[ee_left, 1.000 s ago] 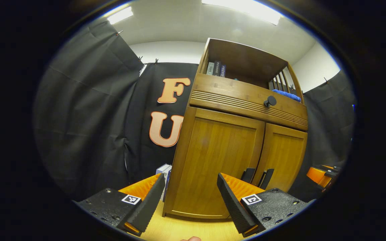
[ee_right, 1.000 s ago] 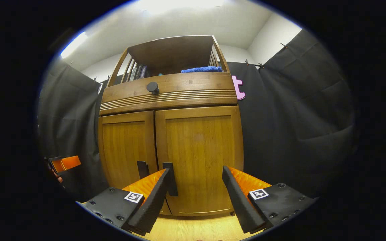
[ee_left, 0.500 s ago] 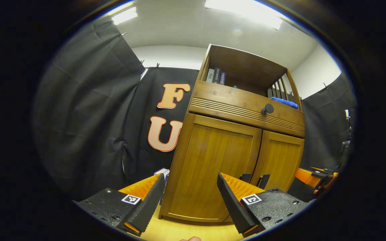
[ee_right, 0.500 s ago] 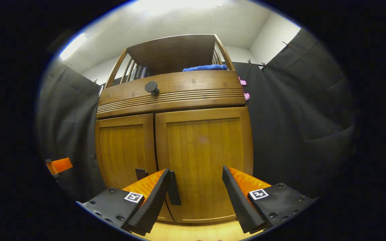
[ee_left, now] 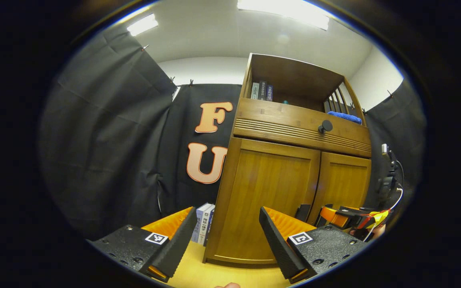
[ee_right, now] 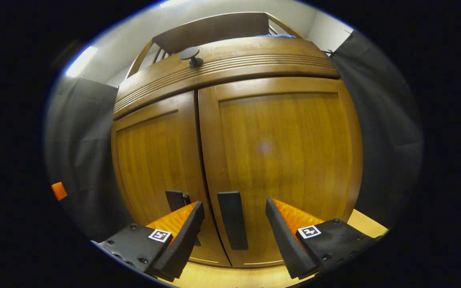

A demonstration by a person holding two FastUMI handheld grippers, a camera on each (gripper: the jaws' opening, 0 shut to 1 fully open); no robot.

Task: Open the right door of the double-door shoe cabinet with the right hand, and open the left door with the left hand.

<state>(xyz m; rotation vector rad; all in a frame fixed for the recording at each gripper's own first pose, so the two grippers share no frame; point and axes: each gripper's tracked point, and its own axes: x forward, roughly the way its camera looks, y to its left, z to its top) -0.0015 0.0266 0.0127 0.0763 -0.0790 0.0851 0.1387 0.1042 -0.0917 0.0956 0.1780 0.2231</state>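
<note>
Shoe cabinet point(ee_right: 234, 132) doors both sit flush and closed, so by my reading nothing of the task is done yet: the right door point(ee_right: 278, 160) is to be pulled first, then the left door point(ee_right: 150, 160). The cabinet stands on a pale wood-grain floor point(ee_left: 214, 276) against the booth's black cloth, filling most of the right gripper view and standing off to the right in the left gripper view. The right gripper point(ee_right: 234, 232) hangs with its fingers spread wide and nothing between them but air, the flat dark pull handle point(ee_right: 232, 220) of the right door framed in the gap, near but, as far as I can tell, not touched. The left gripper point(ee_left: 226, 240) is also wide open and empty, well back from the cabinet, with the left door's handle point(ee_left: 303, 212) partly hidden behind its finger (the other gripper shows at the far right of that view, close to the doors). The doors are framed panels of warm, glossy amber wood with vertical grain; above them runs a drawer front point(ee_right: 222, 68) with fine horizontal ribs and a round dark knob point(ee_right: 190, 54). An open shelf on top holds upright books point(ee_left: 261, 91) and a folded blue cloth point(ee_left: 344, 117); more books point(ee_left: 203, 222) stand on the floor beside the cabinet's left flank.
</note>
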